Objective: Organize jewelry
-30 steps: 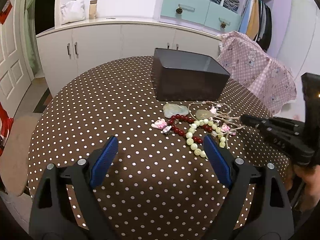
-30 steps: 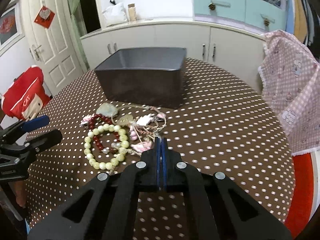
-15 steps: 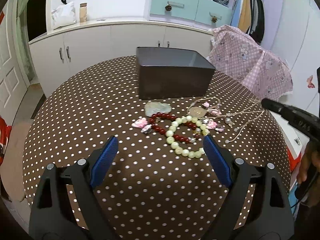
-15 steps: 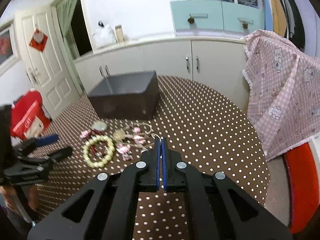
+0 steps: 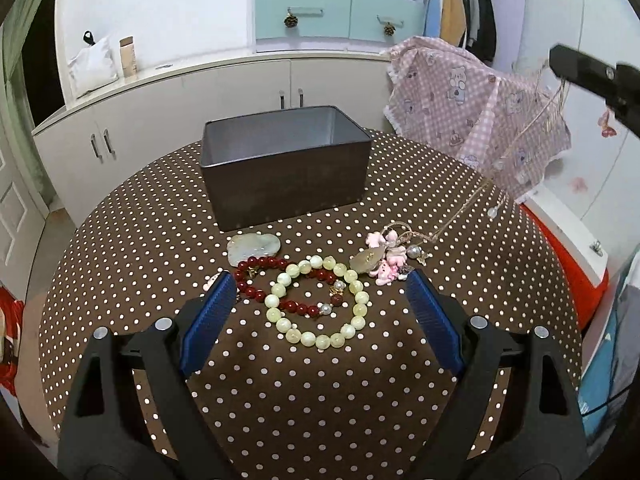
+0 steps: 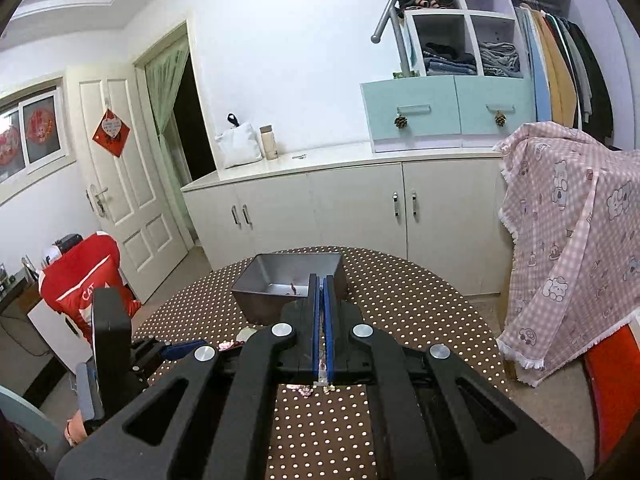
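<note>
- A thin cord necklace (image 5: 516, 144) runs taut from your right gripper (image 5: 558, 65), raised at the upper right of the left wrist view, down to a cluster of pink charms (image 5: 386, 258) on the dotted surface (image 5: 160, 216).
- Your right gripper's jaws are pressed together on that cord; in its own view the blue pads (image 6: 329, 322) meet, with something pale caught at their base.
- The charm cluster lies just ahead of your left gripper's (image 5: 320, 300) right jaw, touching a pale stone pendant (image 5: 366, 261).
- A pale green bead bracelet (image 5: 320, 306) sits between your left gripper's spread jaws, overlapping a dark red bead bracelet (image 5: 280, 286); neither jaw touches them.
- A flat jade-coloured stone (image 5: 253, 245) rests just beyond the red beads, ahead of the left jaw.
- Beyond the jewelry stands the open dark metal box (image 5: 286, 164), with a small item on its floor, too small to identify.
- A pink checked cloth (image 5: 472, 108) hangs off to the right of the surface.
</note>
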Available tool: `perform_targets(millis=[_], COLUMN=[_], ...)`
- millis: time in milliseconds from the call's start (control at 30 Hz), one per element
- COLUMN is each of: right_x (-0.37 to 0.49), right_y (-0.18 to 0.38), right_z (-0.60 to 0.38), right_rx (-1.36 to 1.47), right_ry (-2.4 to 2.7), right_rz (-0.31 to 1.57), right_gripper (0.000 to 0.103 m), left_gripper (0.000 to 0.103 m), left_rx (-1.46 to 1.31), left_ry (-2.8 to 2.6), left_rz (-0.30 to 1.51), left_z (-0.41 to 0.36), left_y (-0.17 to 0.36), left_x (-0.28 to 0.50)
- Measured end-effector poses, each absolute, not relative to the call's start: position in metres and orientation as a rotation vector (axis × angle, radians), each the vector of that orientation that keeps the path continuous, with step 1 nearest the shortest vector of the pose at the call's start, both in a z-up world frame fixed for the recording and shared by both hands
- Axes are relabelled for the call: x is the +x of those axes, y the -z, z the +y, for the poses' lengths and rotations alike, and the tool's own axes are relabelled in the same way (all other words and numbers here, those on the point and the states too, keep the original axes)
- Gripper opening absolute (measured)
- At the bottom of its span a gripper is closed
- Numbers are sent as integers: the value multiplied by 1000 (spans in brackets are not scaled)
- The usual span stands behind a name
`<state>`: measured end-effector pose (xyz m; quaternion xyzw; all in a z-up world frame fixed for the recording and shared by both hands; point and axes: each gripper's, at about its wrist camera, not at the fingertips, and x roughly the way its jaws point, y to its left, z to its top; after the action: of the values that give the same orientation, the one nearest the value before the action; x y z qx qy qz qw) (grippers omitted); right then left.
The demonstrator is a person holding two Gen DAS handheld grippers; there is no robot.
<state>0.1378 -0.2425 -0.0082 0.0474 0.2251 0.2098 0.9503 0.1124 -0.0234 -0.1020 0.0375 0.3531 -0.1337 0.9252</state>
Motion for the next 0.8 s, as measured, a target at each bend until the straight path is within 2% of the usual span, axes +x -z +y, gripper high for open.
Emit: perform_targets(millis=[233, 533, 700, 733, 767, 800], right_x=[136, 177, 170, 169, 169, 170], right_y=[1, 104, 130, 134, 135, 136], right_z=[-246, -231, -219, -217, -216, -216], right_rx=[81, 80, 111, 103, 100, 101], right_ry=[-400, -403, -457, -456, -451, -448], right_rz=[431, 752, 821, 832, 849, 853], right_gripper=[1, 3, 7, 14, 28, 35], left_gripper=[85, 85, 85, 85, 85, 86], left_rx=[69, 54, 40, 36, 30, 22], left_ry=[237, 184, 179, 179, 180, 183], left_rz=[760, 780, 782, 782, 783, 785], left_z=[-17, -3, 5, 6, 8, 9], left_y=[113, 120, 120, 120, 120, 121], left_x=[115, 111, 108, 108, 108, 108])
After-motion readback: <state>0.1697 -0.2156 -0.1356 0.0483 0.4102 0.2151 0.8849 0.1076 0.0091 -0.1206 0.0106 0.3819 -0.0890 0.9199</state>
